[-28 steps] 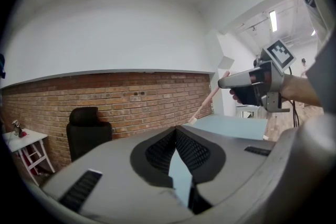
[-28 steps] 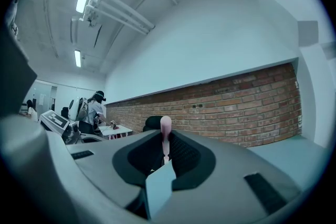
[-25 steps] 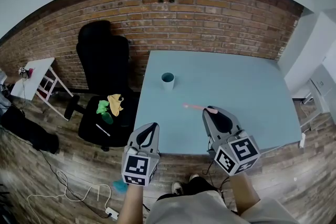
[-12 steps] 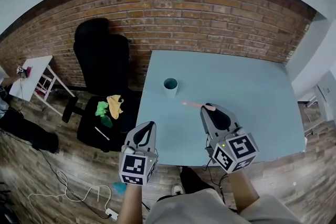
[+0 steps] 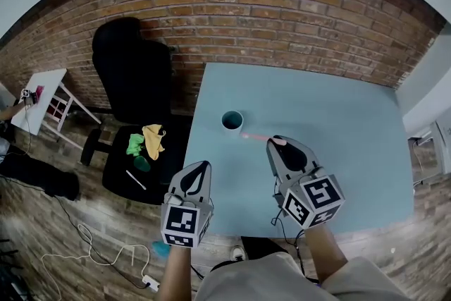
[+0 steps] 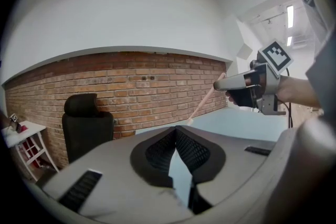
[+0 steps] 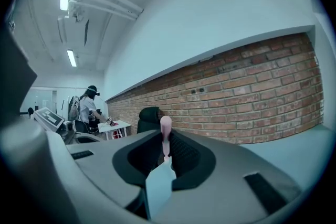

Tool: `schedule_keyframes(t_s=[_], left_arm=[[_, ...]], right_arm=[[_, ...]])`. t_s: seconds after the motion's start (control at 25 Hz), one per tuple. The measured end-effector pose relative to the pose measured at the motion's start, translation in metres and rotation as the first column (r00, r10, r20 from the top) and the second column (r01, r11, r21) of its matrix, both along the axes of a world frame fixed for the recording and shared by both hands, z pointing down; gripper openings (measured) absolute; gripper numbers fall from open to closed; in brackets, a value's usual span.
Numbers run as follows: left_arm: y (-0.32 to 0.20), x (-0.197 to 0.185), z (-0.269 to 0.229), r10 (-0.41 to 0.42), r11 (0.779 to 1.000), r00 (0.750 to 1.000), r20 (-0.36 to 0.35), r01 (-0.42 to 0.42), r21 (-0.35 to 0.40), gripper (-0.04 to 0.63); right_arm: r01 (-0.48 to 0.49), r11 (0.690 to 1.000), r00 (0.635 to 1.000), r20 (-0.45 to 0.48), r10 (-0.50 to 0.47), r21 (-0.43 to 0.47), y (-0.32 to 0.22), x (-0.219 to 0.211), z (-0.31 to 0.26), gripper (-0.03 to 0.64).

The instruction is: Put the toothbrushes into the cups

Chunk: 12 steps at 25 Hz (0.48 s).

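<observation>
A white cup with a teal inside (image 5: 231, 121) stands on the blue-grey table (image 5: 338, 130), near its left edge. My right gripper (image 5: 277, 144) is shut on a pink toothbrush (image 5: 257, 137) by one end; the brush sticks out leftward, its free end close beside the cup. In the right gripper view the brush's pink end (image 7: 165, 131) shows between the shut jaws. My left gripper (image 5: 199, 169) hangs off the table's left front corner, shut and holding nothing. In the left gripper view the right gripper (image 6: 247, 84) carries the toothbrush (image 6: 202, 106) slanting down.
A black office chair (image 5: 134, 74) stands left of the table with yellow and green cloths (image 5: 146, 140) on its seat. A brick wall (image 5: 282, 3) runs behind. A small white side table (image 5: 39, 102) sits far left, cables (image 5: 106, 257) on the wooden floor.
My right gripper has carried the toothbrush up and left toward the cup; the brush's free end now lies beside it. The view has shifted, so cup and table sit lower in frame.
</observation>
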State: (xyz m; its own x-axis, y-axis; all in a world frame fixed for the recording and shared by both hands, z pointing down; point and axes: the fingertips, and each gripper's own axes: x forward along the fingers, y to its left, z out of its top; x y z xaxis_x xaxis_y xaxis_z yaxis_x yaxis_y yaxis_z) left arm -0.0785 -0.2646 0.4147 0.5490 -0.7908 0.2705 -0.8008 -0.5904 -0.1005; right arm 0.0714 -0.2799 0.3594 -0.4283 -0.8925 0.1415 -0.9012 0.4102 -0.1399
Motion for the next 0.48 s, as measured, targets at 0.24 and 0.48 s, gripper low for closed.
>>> schedule_keyframes(t_s=[0.24,0.48], left_arm=[[-0.029,-0.005,0.007,-0.037,0.999,0.999,0.006,0.037,-0.026,0.008],[-0.049,-0.012,0.017,-0.067,0.996,0.998,0.004,0.068,-0.059,0.008]], right_arm=[[0.027,0.999,1.0,0.005,-0.027,-0.039,-0.034,-0.003,0.017,0.07],[0.044,0.997,0.999,0.001,-0.044,-0.066,-0.064,-0.007,0.035,0.07]])
